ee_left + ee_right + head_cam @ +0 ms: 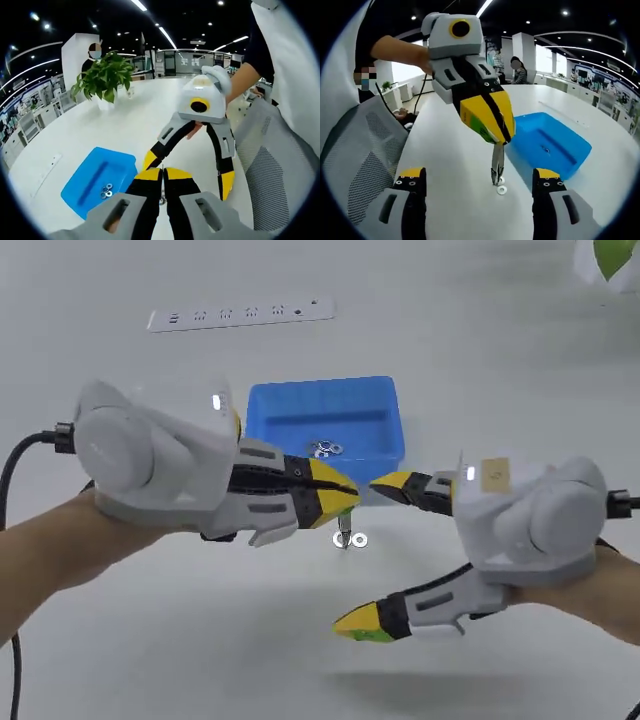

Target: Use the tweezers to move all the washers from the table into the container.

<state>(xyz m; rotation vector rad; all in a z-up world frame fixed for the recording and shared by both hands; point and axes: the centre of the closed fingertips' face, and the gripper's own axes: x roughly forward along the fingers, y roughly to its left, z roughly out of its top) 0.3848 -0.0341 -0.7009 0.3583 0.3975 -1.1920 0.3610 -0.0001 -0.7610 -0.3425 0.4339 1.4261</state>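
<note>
Left claw (343,498) shut tight, yellow tips pressed together and clamped on the upper end of the tweezers (344,528), which hang straight down to the bench (200,640). Right claw (368,552) spread wide, holding nothing. One of its jaw tips sits at 3 o'clock of the left claw's tips, the other low at 6 o'clock of the tweezers, so the tweezers stand between its jaws.

Room, head view: bare white bench at 6 and 9 o'clock of the tweezers. At 12 o'clock is the blue container (290,410), its near wall just behind them. A power strip (240,315) lies well beyond at 11 o'clock. In the right gripper view the bench edge runs along 9 o'clock, with a mesh chair (360,150) past it.

Task items: a washer (501,189) lies flat on the bench at the tweezers' tips, at 5 o'clock of them in the right gripper view, touching or very nearly. The head view suggests two rings side by side there, but the count is uncertain. More washers (326,449) lie inside the container, near its front wall.

Hard to make out: whether the tweezers' tips pinch a washer or merely rest beside it. In the left gripper view the claw's own jaws hide the tweezers' tips. A plant (610,258) at 1 o'clock in the head view is cut off by the frame.
</note>
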